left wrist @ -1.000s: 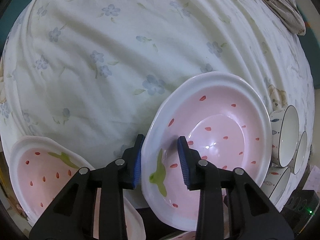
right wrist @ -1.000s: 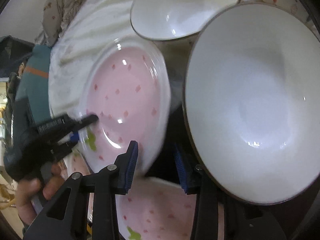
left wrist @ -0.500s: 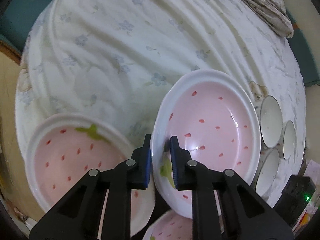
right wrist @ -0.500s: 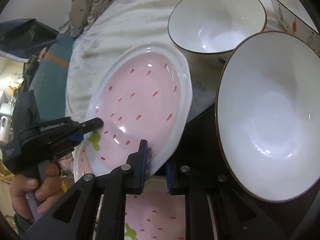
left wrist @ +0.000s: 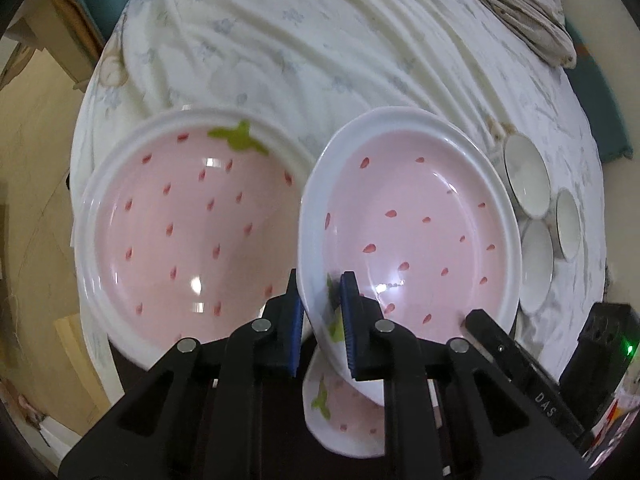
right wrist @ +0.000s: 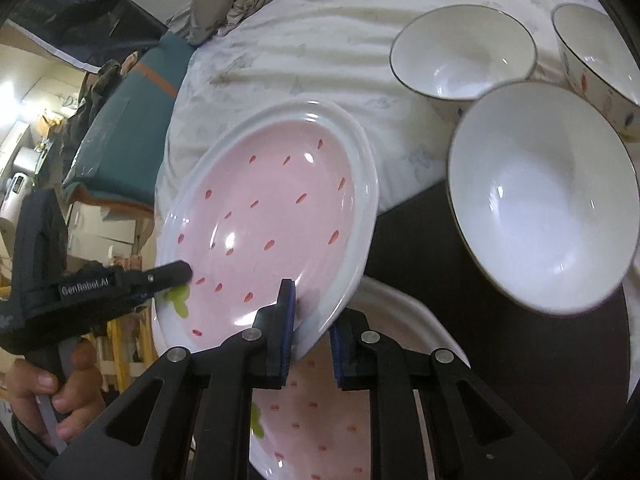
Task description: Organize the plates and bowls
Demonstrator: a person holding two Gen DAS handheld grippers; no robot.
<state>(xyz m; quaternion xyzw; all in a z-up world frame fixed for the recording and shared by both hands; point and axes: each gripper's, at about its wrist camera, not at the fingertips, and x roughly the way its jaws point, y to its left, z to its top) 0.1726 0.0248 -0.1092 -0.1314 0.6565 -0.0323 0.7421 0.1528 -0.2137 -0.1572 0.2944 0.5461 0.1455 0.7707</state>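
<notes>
Left wrist: jaws on strawberry plate [left wrist: 416, 232]

A bed [left wrist: 320, 60] covered by a wrinkled white sheet [right wrist: 320, 48] with a faint blue flower print. A rumpled striped cloth [left wrist: 516, 8] lies at its far edge. Three white bowls [left wrist: 524, 184] sit close together on the sheet. Two pink strawberry plates [left wrist: 188, 232] lie at the near edge — one partly hidden below [right wrist: 320, 420].
</notes>
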